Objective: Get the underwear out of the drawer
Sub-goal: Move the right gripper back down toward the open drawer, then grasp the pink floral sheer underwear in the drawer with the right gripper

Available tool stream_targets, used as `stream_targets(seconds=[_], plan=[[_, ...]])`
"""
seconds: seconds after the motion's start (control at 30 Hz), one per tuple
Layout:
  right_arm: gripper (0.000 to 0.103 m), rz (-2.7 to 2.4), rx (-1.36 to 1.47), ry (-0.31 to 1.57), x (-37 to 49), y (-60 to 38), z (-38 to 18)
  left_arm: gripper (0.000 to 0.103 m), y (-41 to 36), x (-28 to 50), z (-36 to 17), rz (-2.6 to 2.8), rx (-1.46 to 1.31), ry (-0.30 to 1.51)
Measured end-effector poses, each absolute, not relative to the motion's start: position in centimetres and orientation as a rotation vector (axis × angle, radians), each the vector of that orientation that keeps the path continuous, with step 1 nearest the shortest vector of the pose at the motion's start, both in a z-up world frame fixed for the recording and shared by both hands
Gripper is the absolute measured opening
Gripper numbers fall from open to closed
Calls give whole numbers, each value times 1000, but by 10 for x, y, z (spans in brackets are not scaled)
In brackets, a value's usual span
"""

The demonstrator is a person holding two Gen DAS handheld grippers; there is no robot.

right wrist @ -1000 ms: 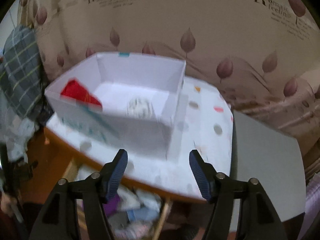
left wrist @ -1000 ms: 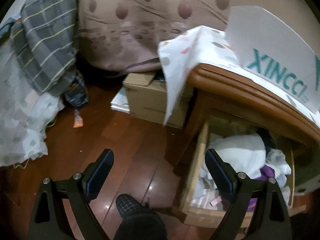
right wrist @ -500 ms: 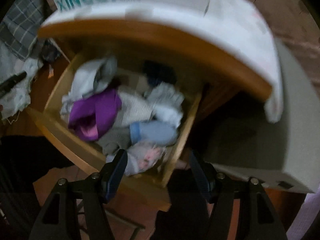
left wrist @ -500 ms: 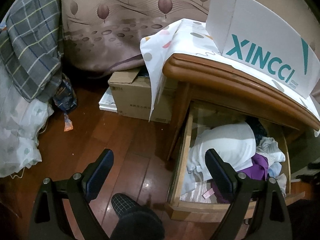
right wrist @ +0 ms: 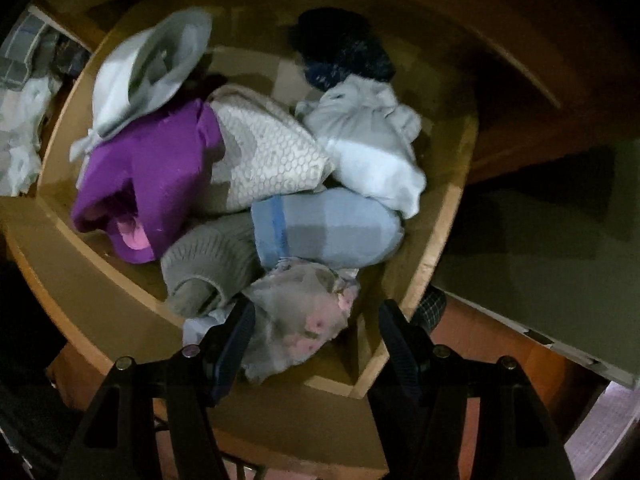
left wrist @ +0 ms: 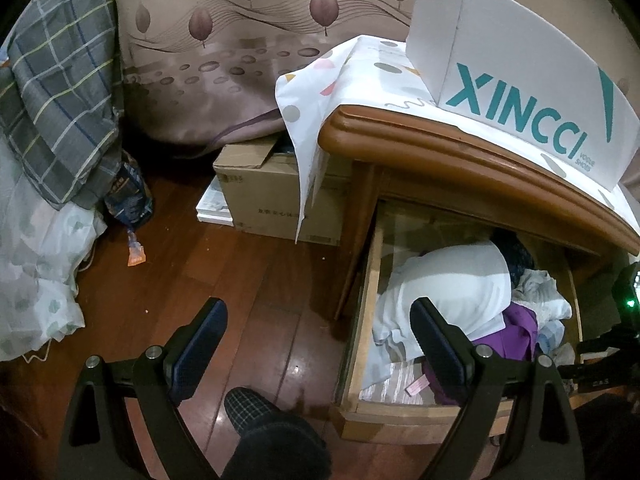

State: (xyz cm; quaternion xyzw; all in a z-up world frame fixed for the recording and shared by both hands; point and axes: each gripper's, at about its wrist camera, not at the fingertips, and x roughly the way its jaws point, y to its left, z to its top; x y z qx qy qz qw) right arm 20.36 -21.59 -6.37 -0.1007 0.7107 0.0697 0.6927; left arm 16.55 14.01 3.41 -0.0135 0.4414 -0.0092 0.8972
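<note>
A dark wooden floor (left wrist: pixel 168 280) runs up to a wall hung with leaf-patterned cloth, and at the right stands a wooden nightstand (left wrist: pixel 440 148) draped with a dotted white cloth (left wrist: pixel 344 80). On top of it sits a white box (left wrist: pixel 520 80) with teal lettering. To the left of the nightstand is a cardboard box (left wrist: pixel 264 200), and further left a grey plaid blanket (left wrist: pixel 60 112) hangs over pale bedding.

The drawer (right wrist: pixel 100 280) is pulled out and full of rolled and crumpled underwear (right wrist: pixel 324 224): a purple piece (right wrist: pixel 156 172) at the left, a white patterned one beside it, a light blue roll in the middle, and a sheer flowered piece (right wrist: pixel 304 316) at the near edge.

The left gripper (left wrist: pixel 316 340) hangs above the floor and the drawer's left side, jaws wide apart and empty. A foot in a checked slipper (left wrist: pixel 248 404) shows below it. The right gripper (right wrist: pixel 316 336) points down into the drawer, jaws apart, with the flowered piece between them at the near end; whether the left finger (right wrist: pixel 236 336) touches that cloth cannot be told.
</note>
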Motion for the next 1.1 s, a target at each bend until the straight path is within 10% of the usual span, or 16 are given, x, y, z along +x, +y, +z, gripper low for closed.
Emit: stream_targets(seconds=[0.7,1.1], plan=[[66,133,4,1759,216,-217,-119,91,135,170,31,-21,-9,931],[29,162,10,1620,194,-229,-89,91,133,171,29,-20,-3,941]])
